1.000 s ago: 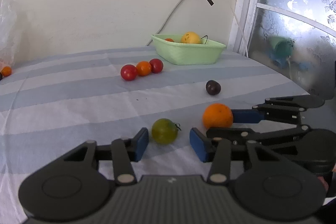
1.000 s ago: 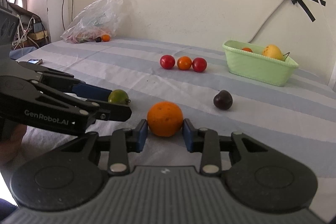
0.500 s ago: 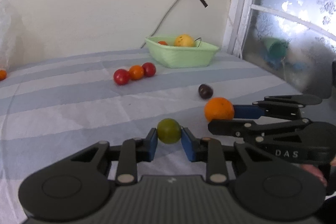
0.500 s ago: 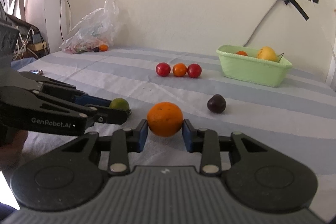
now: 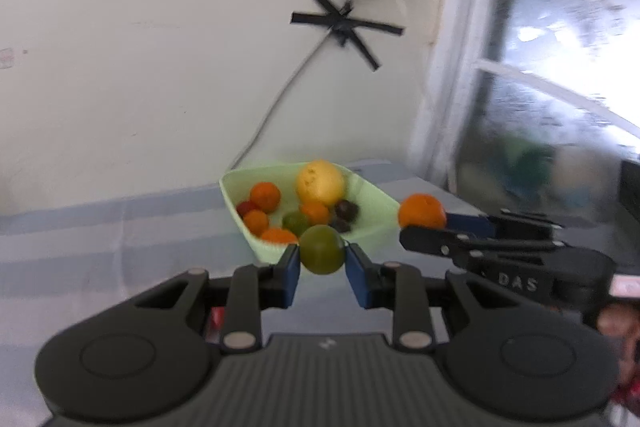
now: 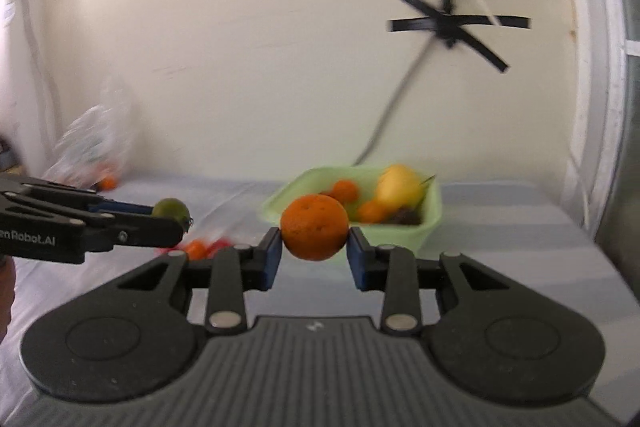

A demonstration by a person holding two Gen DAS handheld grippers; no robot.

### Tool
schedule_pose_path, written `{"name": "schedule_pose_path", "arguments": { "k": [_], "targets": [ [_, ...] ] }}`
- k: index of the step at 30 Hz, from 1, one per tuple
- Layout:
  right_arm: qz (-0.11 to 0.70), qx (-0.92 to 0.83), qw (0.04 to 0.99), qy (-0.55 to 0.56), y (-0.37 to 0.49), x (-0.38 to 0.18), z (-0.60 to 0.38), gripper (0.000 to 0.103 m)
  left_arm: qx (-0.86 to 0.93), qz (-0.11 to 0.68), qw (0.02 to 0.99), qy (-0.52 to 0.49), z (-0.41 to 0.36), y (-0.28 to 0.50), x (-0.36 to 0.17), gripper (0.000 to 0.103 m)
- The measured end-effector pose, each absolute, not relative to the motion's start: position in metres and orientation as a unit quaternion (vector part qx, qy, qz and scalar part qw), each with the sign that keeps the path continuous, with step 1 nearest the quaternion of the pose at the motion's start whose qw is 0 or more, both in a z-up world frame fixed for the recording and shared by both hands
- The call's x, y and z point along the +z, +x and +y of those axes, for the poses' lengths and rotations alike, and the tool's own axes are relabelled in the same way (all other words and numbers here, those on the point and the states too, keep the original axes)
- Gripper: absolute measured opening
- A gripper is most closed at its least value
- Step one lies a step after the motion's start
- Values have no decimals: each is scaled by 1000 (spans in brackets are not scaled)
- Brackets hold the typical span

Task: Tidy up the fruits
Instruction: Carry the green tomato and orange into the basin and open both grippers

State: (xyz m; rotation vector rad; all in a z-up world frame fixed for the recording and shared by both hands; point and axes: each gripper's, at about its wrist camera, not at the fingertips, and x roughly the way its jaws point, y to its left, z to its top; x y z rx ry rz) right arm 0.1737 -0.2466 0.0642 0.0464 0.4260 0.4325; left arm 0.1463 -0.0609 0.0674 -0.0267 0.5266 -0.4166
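The left gripper is pinching the green fruit before the green basket; the right gripper is pinching the orange; releasing should wait until each is over the basket's inside.

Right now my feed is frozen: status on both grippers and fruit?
Left gripper shut on green fruit. Right gripper shut on orange. Green basket ahead, nothing between.
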Motion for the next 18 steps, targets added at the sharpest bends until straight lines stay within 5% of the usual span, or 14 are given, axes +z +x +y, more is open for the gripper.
{"name": "schedule_pose_path", "arguments": {
  "k": [18],
  "targets": [
    [251,175,952,-3,261,30,-242,39,-153,292,944,27,-99,243,30,29]
  ]
}}
